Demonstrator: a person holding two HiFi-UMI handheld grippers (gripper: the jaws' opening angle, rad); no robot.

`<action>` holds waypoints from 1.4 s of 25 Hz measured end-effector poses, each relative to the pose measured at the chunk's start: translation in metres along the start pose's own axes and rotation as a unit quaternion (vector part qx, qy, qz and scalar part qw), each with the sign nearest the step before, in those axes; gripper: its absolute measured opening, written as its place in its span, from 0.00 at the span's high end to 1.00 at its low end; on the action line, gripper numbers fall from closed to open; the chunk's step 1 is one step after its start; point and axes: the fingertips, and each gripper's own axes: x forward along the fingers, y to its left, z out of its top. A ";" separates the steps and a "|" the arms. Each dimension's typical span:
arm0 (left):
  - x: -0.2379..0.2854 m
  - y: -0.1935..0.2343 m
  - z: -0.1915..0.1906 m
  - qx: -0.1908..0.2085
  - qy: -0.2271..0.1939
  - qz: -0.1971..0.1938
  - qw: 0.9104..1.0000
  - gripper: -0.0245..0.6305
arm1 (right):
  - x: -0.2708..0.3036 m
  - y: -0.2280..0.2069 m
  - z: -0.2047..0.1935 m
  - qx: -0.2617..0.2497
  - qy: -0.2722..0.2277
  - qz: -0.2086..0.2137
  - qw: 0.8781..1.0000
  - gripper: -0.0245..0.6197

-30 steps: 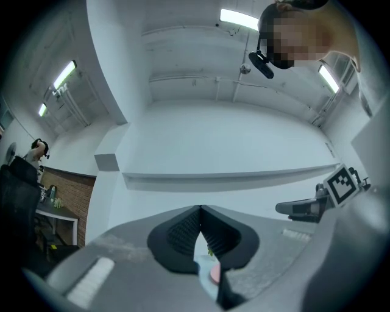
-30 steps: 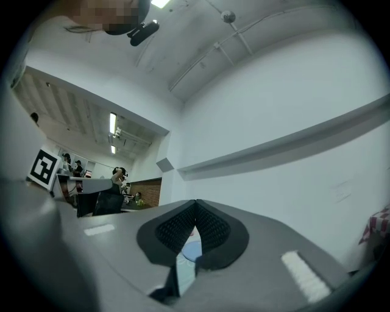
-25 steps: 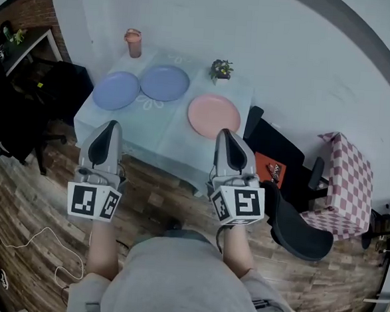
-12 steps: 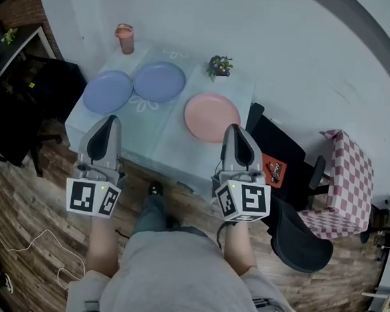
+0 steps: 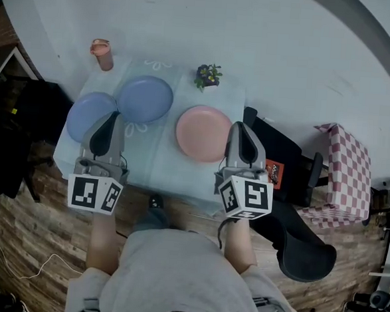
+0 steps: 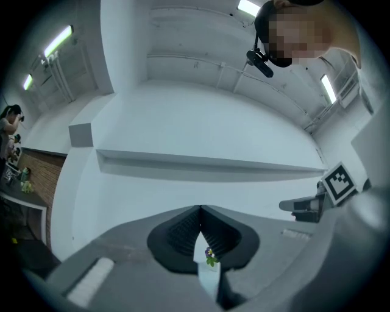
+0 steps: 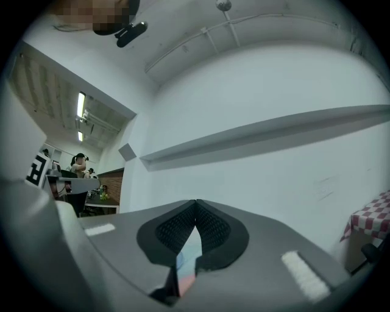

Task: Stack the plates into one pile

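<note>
The counter (image 5: 156, 157), under a pale blue cloth, fills the 12 o'clock stretch ahead of the person. It stands against the white wall, and all three plates lie within reach from the near edge. A black chair (image 5: 278, 154) stands at the counter's 3 o'clock end.

None of the plates is stacked yet. The pink plate (image 5: 203, 134) lies flat toward 2 o'clock on the cloth, well apart from the others. The far blue plate (image 5: 144, 98) sits at about 11 o'clock. The near blue plate (image 5: 84, 116) sits at 9 o'clock beside it, their rims touching or nearly so; I cannot tell which.

The left claw (image 5: 110, 118) hangs above the near edge, in front of the near blue plate. Its jaws are pressed together on nothing. The right claw (image 5: 242, 130) is level with it at the pink plate's 3 o'clock rim, likewise closed and empty. Both look held at a ready height, so I judge the stacking has not begun. Each would need to spread before taking a rim.

A potted plant (image 5: 207, 75) and a pink cup (image 5: 102, 53) stand along the far edge at 12 and 10 o'clock, clear of the work.
</note>
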 end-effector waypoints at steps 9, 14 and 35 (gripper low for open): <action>0.079 0.017 -0.047 -0.024 0.044 -0.056 0.997 0.96 | 0.043 -0.038 -0.039 0.007 0.054 -0.074 0.996 0.96; 0.116 0.003 -0.107 -0.047 0.118 -0.105 0.986 0.96 | 0.049 -0.062 -0.085 0.033 0.113 -0.119 0.986 0.96; 0.141 -0.071 -0.346 -0.118 0.428 -0.220 0.869 0.77 | -0.018 -0.110 -0.283 0.223 0.334 -0.272 0.875 0.82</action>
